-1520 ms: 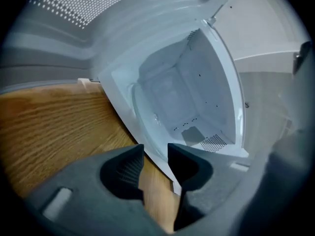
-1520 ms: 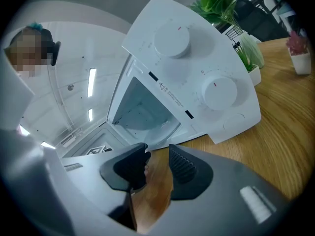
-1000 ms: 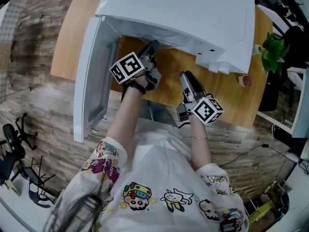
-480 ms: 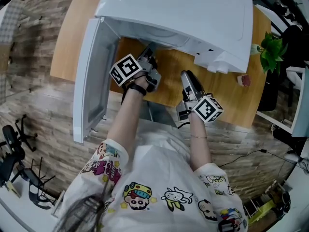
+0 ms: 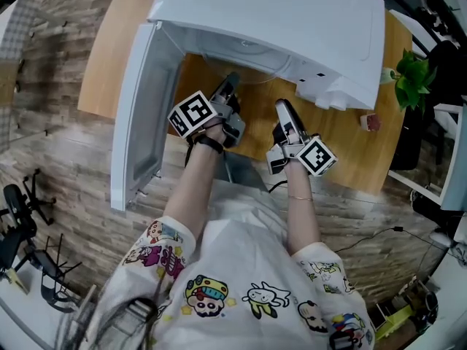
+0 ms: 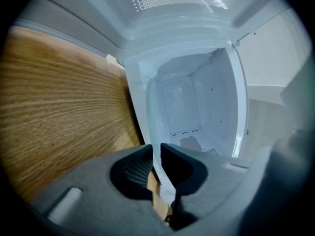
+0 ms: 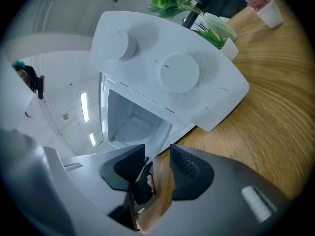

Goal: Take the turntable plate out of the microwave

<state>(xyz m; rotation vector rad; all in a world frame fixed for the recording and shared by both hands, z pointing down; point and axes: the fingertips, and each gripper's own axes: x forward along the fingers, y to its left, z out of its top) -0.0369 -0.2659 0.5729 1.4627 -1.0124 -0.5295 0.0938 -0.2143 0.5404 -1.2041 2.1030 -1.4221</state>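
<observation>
Left gripper (image 5: 232, 80) is up at the open microwave (image 5: 292, 13) in the head view, with the right gripper (image 5: 282, 108) over the desk (image 5: 350, 144). Left gripper view: jaws just closed narrow on the turntable plate (image 6: 147, 127) rim at the cavity mouth. Right gripper view: jaws wide, gripping nothing.

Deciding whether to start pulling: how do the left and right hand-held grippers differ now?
The left hand-held gripper has just been closing and now pinches the rim of the turntable plate. The right hand-held gripper has its jaws apart, pressing on nothing. The left reaches closer to the microwave, and the right sits farther back. Both aim at its open front over the wooden table.
</observation>
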